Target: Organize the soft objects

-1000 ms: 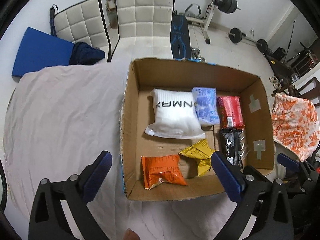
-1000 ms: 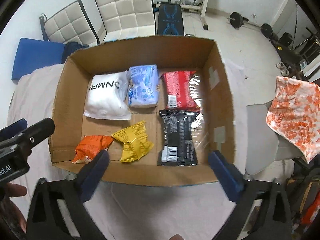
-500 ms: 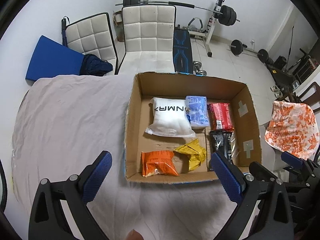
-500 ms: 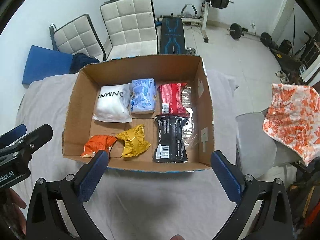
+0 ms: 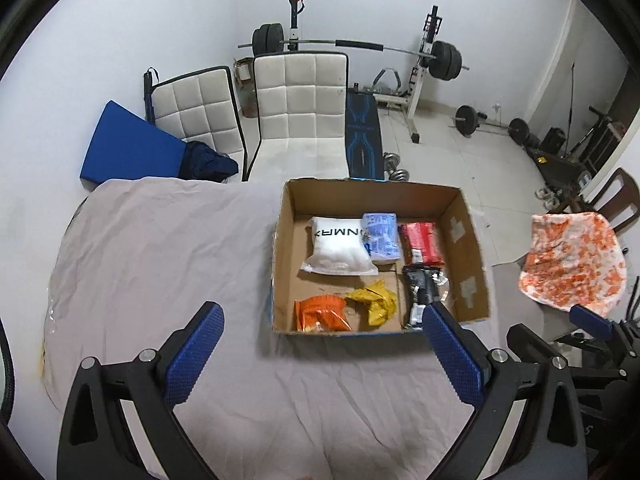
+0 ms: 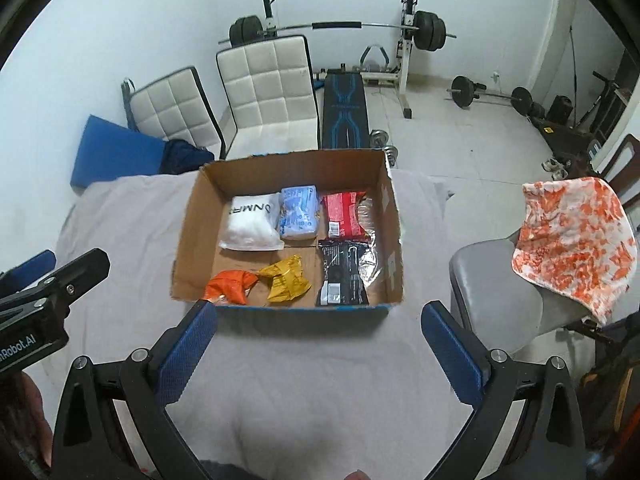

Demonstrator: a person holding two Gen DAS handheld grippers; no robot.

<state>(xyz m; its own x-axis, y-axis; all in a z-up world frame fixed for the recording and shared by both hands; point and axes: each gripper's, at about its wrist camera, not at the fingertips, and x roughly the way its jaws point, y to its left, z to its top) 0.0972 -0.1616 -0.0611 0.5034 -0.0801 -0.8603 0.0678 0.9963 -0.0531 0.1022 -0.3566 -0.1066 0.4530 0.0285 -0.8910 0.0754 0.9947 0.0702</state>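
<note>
The worktop (image 5: pixel 152 264), draped in a pale grey cloth, fills the lower and left part of both views; no loose item is visible on its cloth.

The cardboard box (image 6: pixel 188 236) sits open at centre frame, its near wall towards both cameras. All six soft packs lie inside it, flat on the floor of the box, in what reads as two rows.

Back row, largest first: the white pouch (image 6: pixel 252 224) at the left, lettering upward; the pale blue pack (image 6: pixel 299 216) touching its right edge; the red packet (image 6: pixel 344 216) just beside that, near the right wall.

Front row: the black packet (image 6: pixel 342 276) directly in front of the red one, the two lined up as a column; the yellow bag (image 6: pixel 285 278), crumpled; the orange bag (image 6: pixel 230 286) at the left, close against the near wall. The yellow and orange bags lie slightly askew, consistent with being dropped rather than pressed flat.

The left hand-held gripper (image 5: pixel 320 350) is released, fingers spread wide with nothing between them, held above the cloth short of the box. The right hand-held gripper (image 6: pixel 320 346) is likewise released and empty, facing the near wall.

Judgement: sorting appears complete or nearly so; both tools stand clear because nothing outside the box calls for a grasp.
</note>
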